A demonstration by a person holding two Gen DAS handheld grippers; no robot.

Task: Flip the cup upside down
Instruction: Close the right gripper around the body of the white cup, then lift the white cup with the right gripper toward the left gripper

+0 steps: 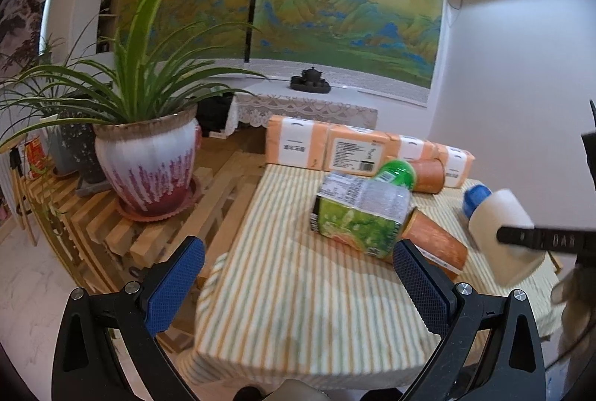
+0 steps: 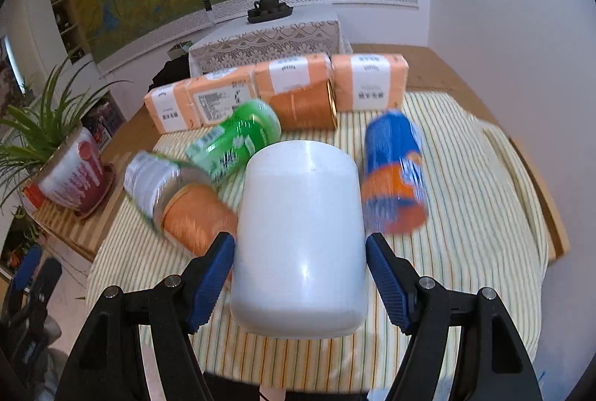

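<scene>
My right gripper (image 2: 300,283) is clamped on the white cup (image 2: 300,233), lifted clear of the striped cloth (image 2: 465,207) for rotation; bottles lie 10–1 o'clock. Left gripper (image 1: 298,274) gapes, holding nothing.

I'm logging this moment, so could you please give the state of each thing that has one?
Cup: held off the table, tilted.
Right gripper: shut on cup.
Left gripper: open, holding nothing.
Green bottle: lying down.
Blue bottle: tilted, blurred.
Orange cans: lying down.
</scene>
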